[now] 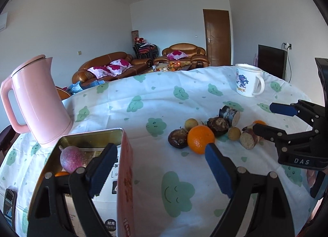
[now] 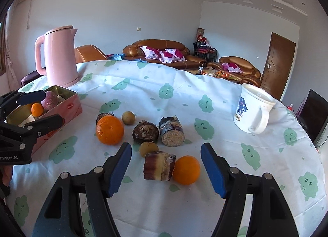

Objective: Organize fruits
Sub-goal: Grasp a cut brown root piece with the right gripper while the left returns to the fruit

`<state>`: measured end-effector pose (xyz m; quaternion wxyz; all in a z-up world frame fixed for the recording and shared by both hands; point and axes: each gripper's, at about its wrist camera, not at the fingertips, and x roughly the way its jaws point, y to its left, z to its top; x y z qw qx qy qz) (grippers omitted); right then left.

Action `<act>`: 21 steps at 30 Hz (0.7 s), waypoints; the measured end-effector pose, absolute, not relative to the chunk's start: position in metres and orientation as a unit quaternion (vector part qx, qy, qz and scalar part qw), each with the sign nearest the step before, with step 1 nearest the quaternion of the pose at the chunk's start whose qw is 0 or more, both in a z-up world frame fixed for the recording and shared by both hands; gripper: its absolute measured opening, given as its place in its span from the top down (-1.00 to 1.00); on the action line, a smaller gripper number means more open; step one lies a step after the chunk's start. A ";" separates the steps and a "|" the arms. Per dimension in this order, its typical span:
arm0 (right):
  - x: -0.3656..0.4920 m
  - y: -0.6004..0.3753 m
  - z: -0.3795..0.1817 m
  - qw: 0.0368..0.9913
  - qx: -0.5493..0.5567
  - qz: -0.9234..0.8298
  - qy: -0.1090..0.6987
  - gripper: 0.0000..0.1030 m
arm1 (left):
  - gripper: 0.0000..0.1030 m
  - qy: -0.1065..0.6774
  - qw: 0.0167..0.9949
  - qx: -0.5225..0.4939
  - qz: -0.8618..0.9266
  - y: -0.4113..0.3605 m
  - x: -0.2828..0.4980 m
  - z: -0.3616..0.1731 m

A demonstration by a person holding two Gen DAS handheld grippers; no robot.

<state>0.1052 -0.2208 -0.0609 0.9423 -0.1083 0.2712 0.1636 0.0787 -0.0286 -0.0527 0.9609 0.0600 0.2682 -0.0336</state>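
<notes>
1. So, my left gripper (image 1: 157, 167) has its two blue fingers wide apart, and nothing is between them. It hangs just by the near wall of the pink metal tin box (image 1: 125, 175).

2. My right gripper (image 2: 166, 167) is open too, and it holds nothing. Its blue fingers point at the fruit pile on the table.

3. Inside the tin box sit a round purple-red fruit (image 1: 71, 159) and a small orange fruit (image 2: 37, 109). I think they are there because the box is where the fruit should go.

4. Most of the fruit is not in the box yet. On the white tablecloth with green smiley clouds (image 2: 184, 85) lie a big round orange (image 2: 110, 129), a smaller orange (image 2: 186, 169), two dark brown bumpy fruits (image 2: 145, 132), two little yellow-brown round fruits (image 2: 128, 117), and two short cut pieces of purple sugarcane (image 2: 158, 166).

5. The near sugarcane piece touches the smaller orange. Both lie right in front of my right fingers, so I guess one of them is the next thing to grab.

6. The pile sits close together, so I must be careful. A push could make a round fruit roll away.

7. A tall pink plastic kettle (image 2: 60, 56) stands behind the box, and a white mug with a blue picture (image 2: 252, 111) stands far to the right. They are not fruit, so I leave them alone.
</notes>
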 end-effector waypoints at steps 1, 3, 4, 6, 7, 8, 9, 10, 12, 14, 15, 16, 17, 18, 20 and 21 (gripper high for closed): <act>0.106 -0.219 -0.062 0.940 -0.112 0.166 0.277 -0.38 | -0.75 0.271 0.960 0.061 -0.034 -0.030 0.081 -0.054; 0.111 -0.216 -0.067 0.934 -0.115 0.168 0.293 -0.34 | -0.75 0.276 0.959 0.059 -0.032 -0.030 0.084 -0.057; 0.114 -0.216 -0.069 0.931 -0.113 0.170 0.301 -0.23 | -0.74 0.277 0.959 0.058 -0.032 -0.030 0.085 -0.058; 0.117 -0.217 -0.073 0.926 -0.111 0.174 0.315 -0.17 | -0.75 0.279 0.958 0.057 -0.032 -0.030 0.086 -0.059; 0.119 -0.216 -0.075 0.923 -0.111 0.178 0.323 -0.15 | -0.75 0.280 0.958 0.057 -0.032 -0.030 0.087 -0.060; 0.121 -0.215 -0.077 0.919 -0.113 0.182 0.330 -0.09 | -0.76 0.282 0.957 0.057 -0.033 -0.030 0.088 -0.061; 0.121 -0.213 -0.078 0.918 -0.116 0.184 0.332 -0.09 | -0.77 0.284 0.957 0.057 -0.033 -0.030 0.088 -0.061; 0.120 -0.212 -0.078 0.917 -0.121 0.185 0.332 -0.09 | -0.77 0.284 0.957 0.055 -0.034 -0.030 0.089 -0.061; 0.119 -0.207 -0.080 0.914 -0.132 0.189 0.335 -0.09 | -0.77 0.284 0.957 0.054 -0.034 -0.030 0.090 -0.061; 0.117 -0.202 -0.081 0.911 -0.146 0.192 0.335 -0.09 | -0.77 0.289 0.955 0.056 -0.036 -0.032 0.092 -0.062; 0.117 -0.200 -0.082 0.910 -0.152 0.192 0.335 -0.07 | -0.77 0.290 0.954 0.058 -0.037 -0.033 0.093 -0.063; 0.117 -0.199 -0.082 0.910 -0.157 0.189 0.335 -0.03 | -0.77 0.291 0.954 0.059 -0.038 -0.034 0.094 -0.063; 0.117 -0.198 -0.083 0.909 -0.161 0.187 0.335 0.01 | -0.77 0.292 0.953 0.062 -0.041 -0.036 0.095 -0.063; 0.117 -0.197 -0.082 0.910 -0.163 0.186 0.334 0.08 | -0.77 0.293 0.953 0.065 -0.043 -0.038 0.096 -0.064; 0.116 -0.198 -0.081 0.911 -0.160 0.187 0.331 0.24 | -0.77 0.295 0.952 0.069 -0.045 -0.042 0.098 -0.064; 0.116 -0.199 -0.080 0.911 -0.158 0.190 0.330 0.24 | -0.77 0.295 0.952 0.072 -0.047 -0.043 0.099 -0.064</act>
